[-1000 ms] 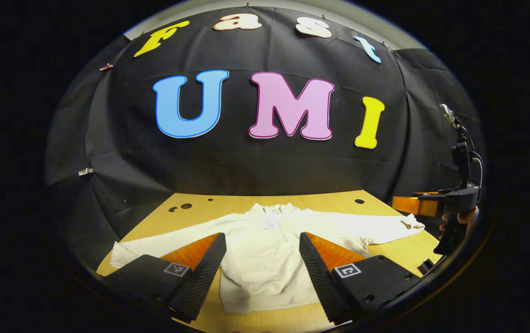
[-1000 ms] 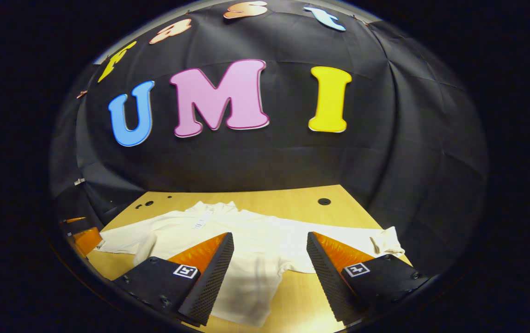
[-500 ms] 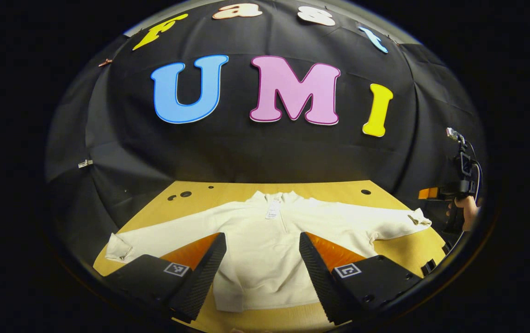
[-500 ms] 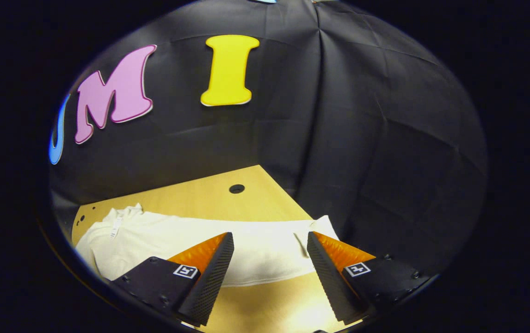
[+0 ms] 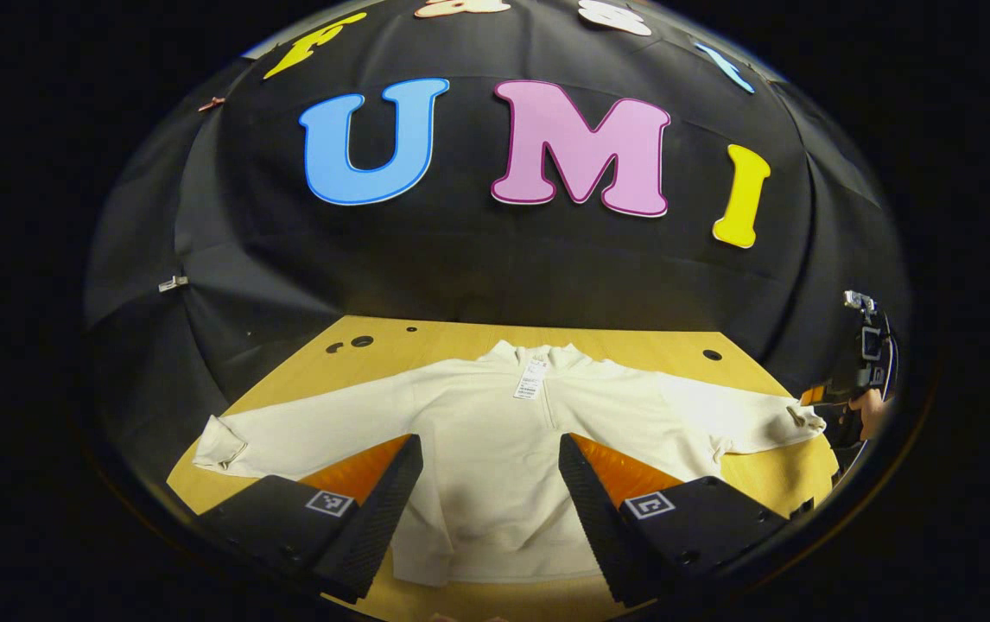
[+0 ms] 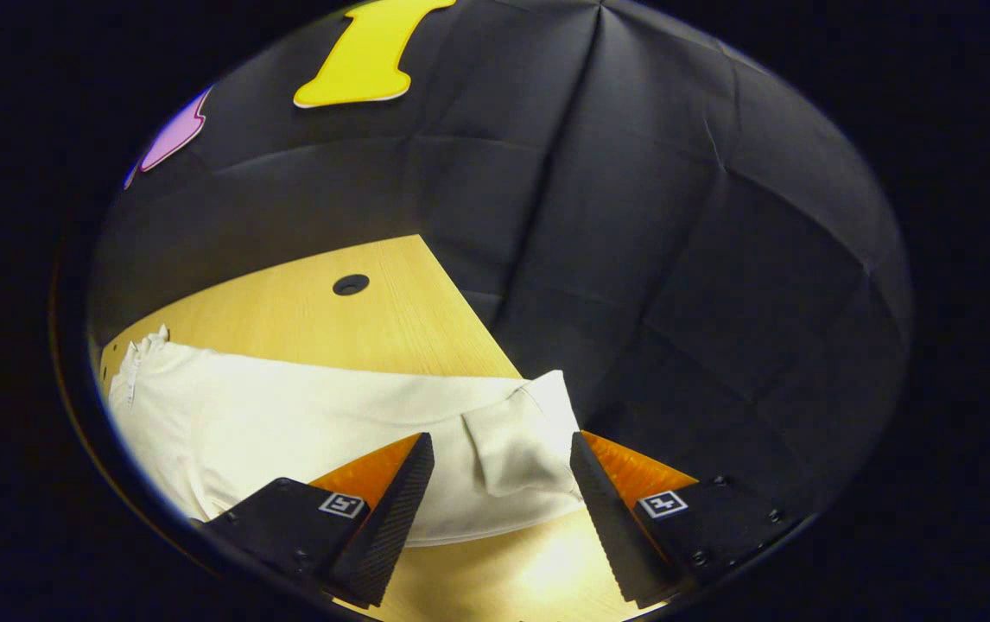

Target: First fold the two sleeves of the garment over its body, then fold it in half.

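Note:
A cream long-sleeved garment (image 5: 504, 449) lies flat on the wooden table (image 5: 633, 350), collar toward the wall, both sleeves spread out sideways. My left gripper (image 5: 488, 510) hovers open over the garment's lower body. In the left gripper view the other gripper (image 5: 849, 389), held by a hand, is at the far right next to the right sleeve's cuff (image 5: 802, 421). In the right gripper view my right gripper (image 6: 499, 510) is open, its fingers on either side of that cuff (image 6: 517, 441), close above it. The sleeve (image 6: 314, 406) runs off to the left.
The table's right edge (image 6: 469, 320) runs close past the cuff, with the black cloth wall behind it. Round holes (image 5: 711, 354) sit near the table's far corners. The left cuff (image 5: 218, 445) lies near the table's left edge.
My right gripper has swung right and come down toward the right cuff, which now sits between its fingers. The left gripper's view has tilted down slightly over the garment's body.

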Tool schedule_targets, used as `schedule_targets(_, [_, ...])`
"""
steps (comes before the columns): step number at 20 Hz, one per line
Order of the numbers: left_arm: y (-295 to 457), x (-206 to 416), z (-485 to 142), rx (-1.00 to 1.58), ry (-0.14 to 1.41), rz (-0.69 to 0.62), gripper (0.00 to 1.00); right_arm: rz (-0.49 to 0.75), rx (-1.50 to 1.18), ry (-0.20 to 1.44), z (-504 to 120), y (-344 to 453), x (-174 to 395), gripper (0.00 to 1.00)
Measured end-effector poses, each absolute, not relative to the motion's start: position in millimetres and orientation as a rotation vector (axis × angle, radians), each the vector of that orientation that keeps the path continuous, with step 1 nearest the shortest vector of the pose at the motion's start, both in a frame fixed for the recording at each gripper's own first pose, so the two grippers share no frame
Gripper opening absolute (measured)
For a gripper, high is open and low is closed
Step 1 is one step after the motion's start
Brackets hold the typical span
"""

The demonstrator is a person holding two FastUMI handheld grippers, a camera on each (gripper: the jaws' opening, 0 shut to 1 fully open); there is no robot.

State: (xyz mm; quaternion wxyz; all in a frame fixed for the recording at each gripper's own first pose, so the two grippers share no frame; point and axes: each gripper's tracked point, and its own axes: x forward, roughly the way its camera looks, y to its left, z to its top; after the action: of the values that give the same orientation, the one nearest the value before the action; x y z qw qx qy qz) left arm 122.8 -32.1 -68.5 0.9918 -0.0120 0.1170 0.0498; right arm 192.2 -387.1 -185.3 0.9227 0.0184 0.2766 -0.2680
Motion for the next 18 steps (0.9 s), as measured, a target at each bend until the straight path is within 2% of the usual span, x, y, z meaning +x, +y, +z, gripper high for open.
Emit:
schedule_targets(5, [-32.4, 126.0, -80.2, -0.024, 0.283, 0.117, 0.98, -0.555, 0.077, 0.615, -209.9, -406.5, 203.0, 0.98])
schedule_targets(7, [-34.0, 124.7, -80.8, -0.06, 0.299, 0.122, 0.98, -0.504, 0.127, 0.693, -234.4, -398.7, 203.4, 0.98])
schedule_targets(10, [-30.5, 124.5, -75.9, -0.081, 0.295, 0.13, 0.98, -0.493, 0.144, 0.671, -233.2, -400.2, 207.2, 1.0])
schedule_targets(12, [-26.4, 122.4, -78.6, -0.085, 0.309, 0.133, 0.98, -0.494, 0.168, 0.678, -235.0, -401.3, 206.0, 0.97])
schedule_targets(13, [-24.0, 120.1, -78.6, -0.086, 0.315, 0.135, 0.98, -0.499, 0.166, 0.681, -234.9, -400.0, 206.7, 0.76])
schedule_targets(14, [-22.0, 118.1, -77.3, -0.085, 0.316, 0.136, 0.98, -0.476, 0.165, 0.68, -234.6, -391.3, 212.8, 0.8])
schedule_targets(17, [-16.7, 109.7, -80.2, -0.071, 0.332, 0.142, 0.98, -0.456, 0.089, 0.691, -232.8, -382.6, 214.3, 0.22])
schedule_targets(18, [-14.6, 107.1, -81.4, -0.071, 0.336, 0.141, 0.98, -0.446, 0.088, 0.695, -232.8, -380.5, 215.7, 0.32])
